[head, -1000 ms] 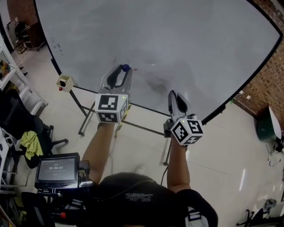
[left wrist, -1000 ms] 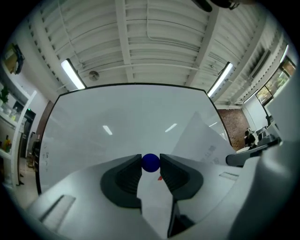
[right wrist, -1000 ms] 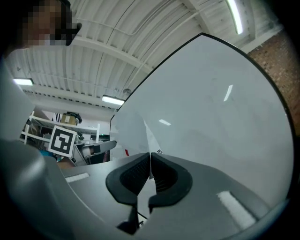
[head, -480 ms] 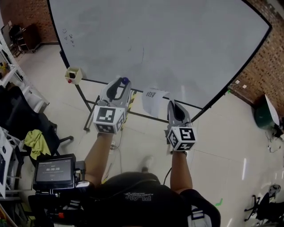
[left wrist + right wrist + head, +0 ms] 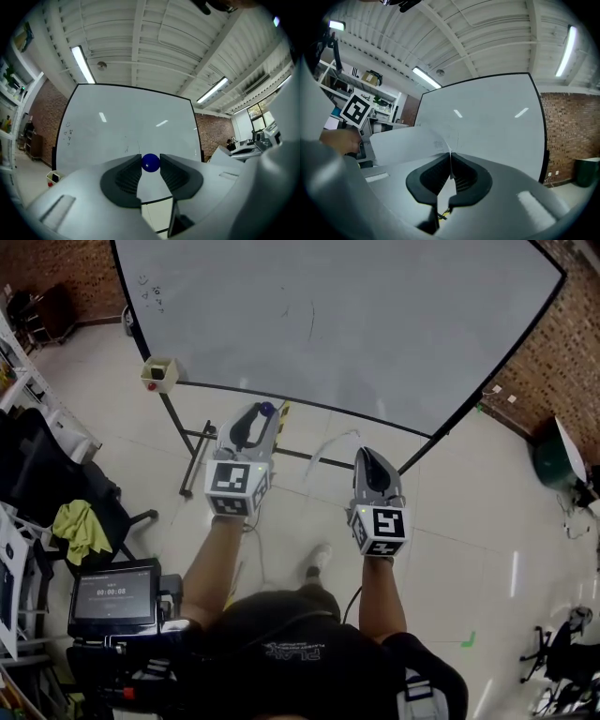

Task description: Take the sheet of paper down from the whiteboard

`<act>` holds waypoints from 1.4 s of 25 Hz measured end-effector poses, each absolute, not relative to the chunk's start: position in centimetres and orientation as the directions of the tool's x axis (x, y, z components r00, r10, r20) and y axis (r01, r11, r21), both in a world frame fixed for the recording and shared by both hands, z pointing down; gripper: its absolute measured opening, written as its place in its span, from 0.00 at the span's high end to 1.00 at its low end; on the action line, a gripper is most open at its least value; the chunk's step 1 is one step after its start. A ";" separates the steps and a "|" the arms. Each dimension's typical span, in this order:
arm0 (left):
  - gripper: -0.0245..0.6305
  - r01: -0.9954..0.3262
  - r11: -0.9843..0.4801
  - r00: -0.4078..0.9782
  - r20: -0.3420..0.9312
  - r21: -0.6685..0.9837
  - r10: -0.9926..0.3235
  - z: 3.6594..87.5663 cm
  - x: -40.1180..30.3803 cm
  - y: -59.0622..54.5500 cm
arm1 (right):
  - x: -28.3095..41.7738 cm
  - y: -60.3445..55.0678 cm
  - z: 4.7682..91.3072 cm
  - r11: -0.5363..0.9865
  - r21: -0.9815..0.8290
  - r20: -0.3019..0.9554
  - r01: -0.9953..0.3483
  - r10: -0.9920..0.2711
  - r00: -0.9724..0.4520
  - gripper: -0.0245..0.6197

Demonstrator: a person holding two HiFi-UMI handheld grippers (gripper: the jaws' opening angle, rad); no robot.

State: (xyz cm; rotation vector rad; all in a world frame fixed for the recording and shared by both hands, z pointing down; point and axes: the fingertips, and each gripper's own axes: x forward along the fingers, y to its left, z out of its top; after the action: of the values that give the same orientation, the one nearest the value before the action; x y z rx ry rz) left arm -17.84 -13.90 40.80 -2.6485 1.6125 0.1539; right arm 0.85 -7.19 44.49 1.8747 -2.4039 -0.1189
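The whiteboard (image 5: 356,324) stands ahead of me with no sheet on it; it also fills the left gripper view (image 5: 126,126) and the right gripper view (image 5: 487,117). My left gripper (image 5: 262,416) is shut on a small blue ball magnet (image 5: 266,410), which sits between the fingertips in its own view (image 5: 150,162). My right gripper (image 5: 367,456) is shut on the sheet of paper (image 5: 403,140), whose corner is pinched between the jaws. From the head view the paper (image 5: 328,444) shows as a thin curved edge left of the right gripper. Both grippers hang a short way off the board.
A small white box (image 5: 160,373) hangs at the board's lower left corner, above the black stand legs (image 5: 192,451). A chair with a yellow cloth (image 5: 75,521) and a screen (image 5: 112,594) are at my left. A brick wall (image 5: 553,362) runs on the right.
Both grippers have drawn back from the board and come lower. The paper came away with the right gripper and now shows edge-on instead of flat. The magnet stayed in the left gripper.
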 end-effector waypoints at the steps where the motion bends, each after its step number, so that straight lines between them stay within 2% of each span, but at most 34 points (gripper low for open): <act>1: 0.78 -0.886 -0.463 0.459 -0.106 0.017 -0.882 40.8 -17.7 -13.3 | 1.0 -6.7 44.5 0.235 0.119 0.020 -0.965 -0.972 -0.234 0.94; 15: 0.78 -0.866 -0.498 0.499 -0.106 -0.040 -0.860 41.6 -15.3 -11.5 | 0.8 -5.7 44.1 0.166 0.131 0.000 -0.977 -0.986 -0.167 0.94; 35: 0.78 -0.876 -0.478 0.483 -0.098 -0.067 -0.870 42.5 -15.5 -11.6 | 0.2 -6.7 42.1 0.171 0.111 -0.064 -0.979 -0.982 -0.178 0.94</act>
State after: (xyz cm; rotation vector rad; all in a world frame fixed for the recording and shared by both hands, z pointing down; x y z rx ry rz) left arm -15.53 -11.57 42.50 -2.6112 1.5437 0.0762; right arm 0.18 -6.69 42.10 1.9990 -2.3864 -0.1980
